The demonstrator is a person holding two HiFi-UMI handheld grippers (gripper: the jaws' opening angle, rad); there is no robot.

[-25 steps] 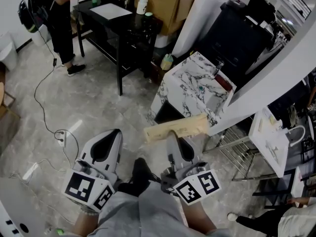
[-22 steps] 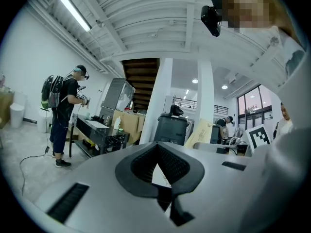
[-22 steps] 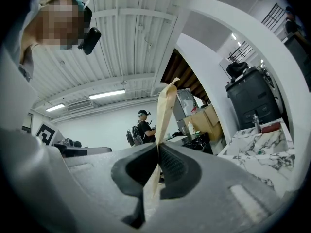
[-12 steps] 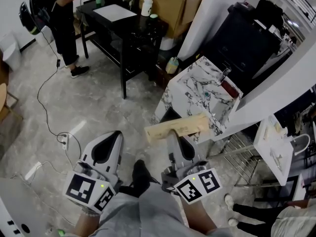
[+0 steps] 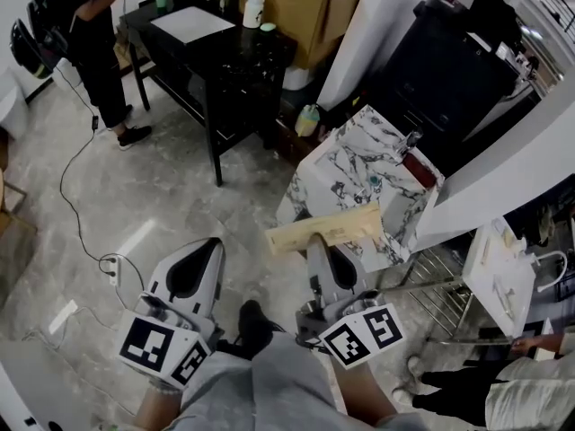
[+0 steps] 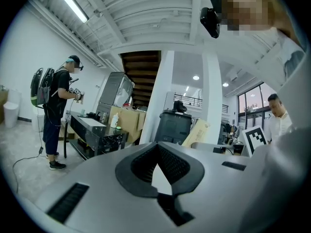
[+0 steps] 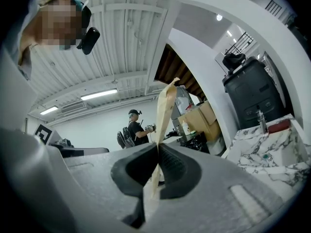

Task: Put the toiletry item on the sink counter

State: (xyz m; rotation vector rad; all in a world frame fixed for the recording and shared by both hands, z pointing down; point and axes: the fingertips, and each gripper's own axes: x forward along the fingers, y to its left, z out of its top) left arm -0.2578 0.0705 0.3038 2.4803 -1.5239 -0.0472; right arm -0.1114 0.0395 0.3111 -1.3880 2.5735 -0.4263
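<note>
Head view: right gripper (image 5: 314,240) squeezed tight on long flat tan pack (image 5: 334,226), thin edge pinched between pads. Left gripper (image 5: 208,244) looks closed too, nothing in it. White-and-grey marble sink counter (image 5: 346,164) sits nearer than moment ago, so person is walking up to it. Pack up in air, just short of counter top, I think. More steps needed, then set pack down.

Left gripper (image 5: 212,241) level, jaws together, empty; right gripper (image 5: 314,239) level beside it, jaws clamped on beige packet (image 5: 352,223).
</note>
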